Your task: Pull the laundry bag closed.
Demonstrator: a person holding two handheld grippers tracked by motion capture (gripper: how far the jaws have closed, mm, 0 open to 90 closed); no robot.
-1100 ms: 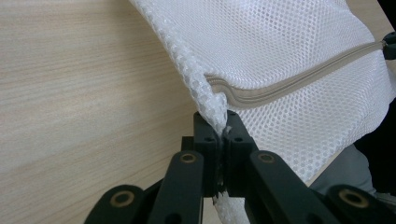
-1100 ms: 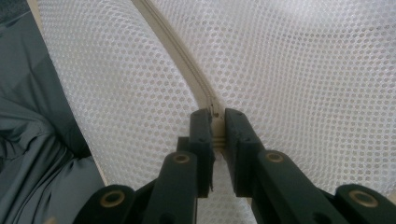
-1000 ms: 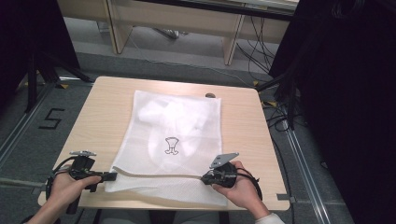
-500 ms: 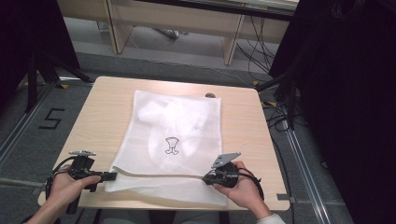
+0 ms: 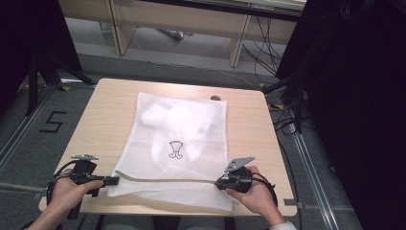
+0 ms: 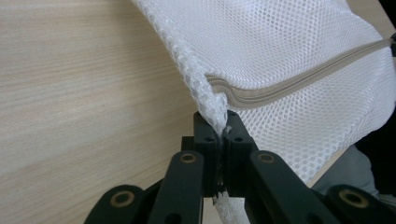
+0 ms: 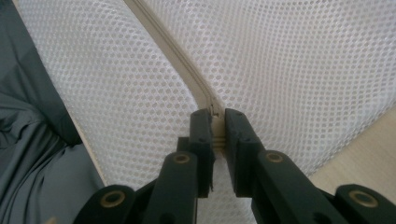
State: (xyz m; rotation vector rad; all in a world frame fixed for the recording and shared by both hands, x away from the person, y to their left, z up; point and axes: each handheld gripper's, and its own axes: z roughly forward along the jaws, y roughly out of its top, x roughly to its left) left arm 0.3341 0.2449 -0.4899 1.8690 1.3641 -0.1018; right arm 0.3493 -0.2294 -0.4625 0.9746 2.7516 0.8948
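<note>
Evidently both tools are pinching: the left gripper [image 6: 223, 133] clamps the mesh bag's [image 5: 184, 143] corner, the right gripper [image 7: 215, 126] nips the zipper [image 5: 165, 178] stretched between them; keep tension level, bag flat beyond.

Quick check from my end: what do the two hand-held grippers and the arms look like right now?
Both are black: the left hand-held gripper and the right hand-held gripper have linked black jaws with brass-coloured pivot pins. Each carries a grey three-cornered plate on top and trails a black cable. A white cuff shows at the right wrist.
</note>
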